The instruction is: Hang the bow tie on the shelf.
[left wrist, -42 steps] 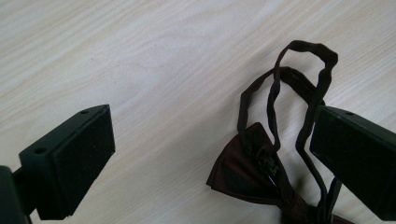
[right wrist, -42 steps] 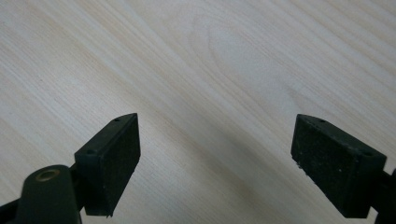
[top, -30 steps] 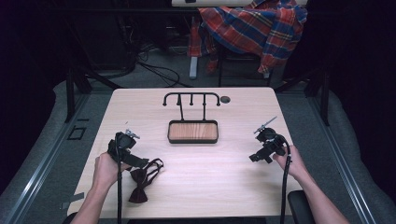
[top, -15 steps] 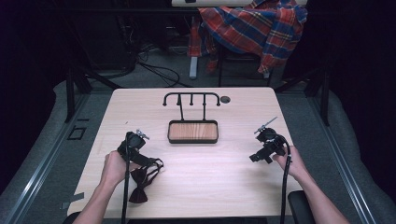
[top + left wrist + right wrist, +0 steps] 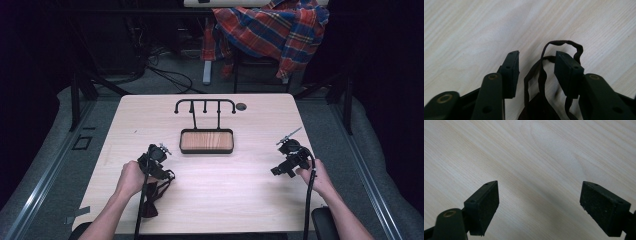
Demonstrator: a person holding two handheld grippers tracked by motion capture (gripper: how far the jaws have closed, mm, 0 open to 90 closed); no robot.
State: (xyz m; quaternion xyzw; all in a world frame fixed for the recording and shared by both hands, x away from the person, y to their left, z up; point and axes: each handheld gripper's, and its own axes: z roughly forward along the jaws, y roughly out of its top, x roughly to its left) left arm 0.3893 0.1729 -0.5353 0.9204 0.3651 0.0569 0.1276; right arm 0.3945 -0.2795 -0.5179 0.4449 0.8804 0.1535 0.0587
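Note:
A dark bow-tie-shaped cloth piece [image 5: 149,202] with a thin strap lies at the table's front left. My left gripper [image 5: 161,172] hangs low over the strap's far end. In the left gripper view the strap's loops [image 5: 541,75] lie between the jaws of the left gripper [image 5: 536,56]. The jaws have just been closing, and a gap shows on each side of the strap, so the pads do not press it. My right gripper [image 5: 279,170] rests at the right of the table. In its own view the right gripper [image 5: 540,187] stands wide open over bare wood.
A black hook rack [image 5: 205,104] rises from a wooden tray base [image 5: 206,131] at the middle of the pale table [image 5: 240,190]. A small round hole [image 5: 241,106] sits near the far edge. Behind the table, a plaid shirt [image 5: 270,30] hangs on a chair.
My left hand has moved right and lower, onto the strap end of the dark piece, and its jaws have narrowed around the strap. The right hand has stayed put.

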